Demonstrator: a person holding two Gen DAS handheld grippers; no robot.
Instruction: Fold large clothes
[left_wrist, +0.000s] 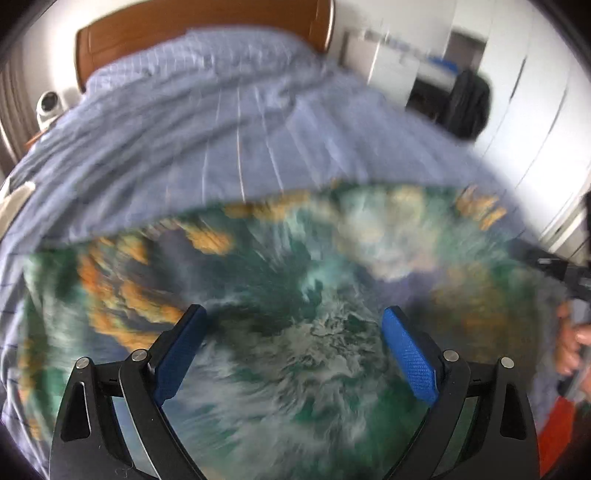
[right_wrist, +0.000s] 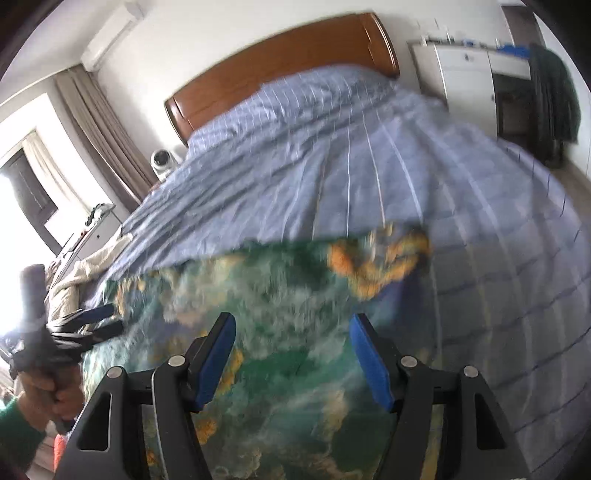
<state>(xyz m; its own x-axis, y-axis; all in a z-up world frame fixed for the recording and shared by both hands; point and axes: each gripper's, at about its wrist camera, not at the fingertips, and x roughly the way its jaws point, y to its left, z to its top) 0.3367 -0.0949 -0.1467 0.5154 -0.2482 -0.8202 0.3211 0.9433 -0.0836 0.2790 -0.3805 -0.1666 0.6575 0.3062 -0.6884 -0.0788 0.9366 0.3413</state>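
A large garment printed in green, teal and orange (left_wrist: 288, 295) lies spread on the blue striped bed cover, blurred by motion. It also shows in the right wrist view (right_wrist: 280, 317). My left gripper (left_wrist: 293, 326) is open above the cloth, its blue pads wide apart and empty. My right gripper (right_wrist: 291, 332) is open above the garment too, and holds nothing. The right gripper's black body (left_wrist: 565, 273) shows at the right edge of the left wrist view. The left gripper (right_wrist: 99, 321) shows at the garment's left side in the right wrist view.
The bed cover (left_wrist: 221, 122) fills the far half, with a brown wooden headboard (right_wrist: 280, 62) behind. A white cabinet (right_wrist: 465, 81) and a dark garment on a chair (right_wrist: 554, 96) stand at the right. A beige cloth (right_wrist: 77, 280) lies at the bed's left edge.
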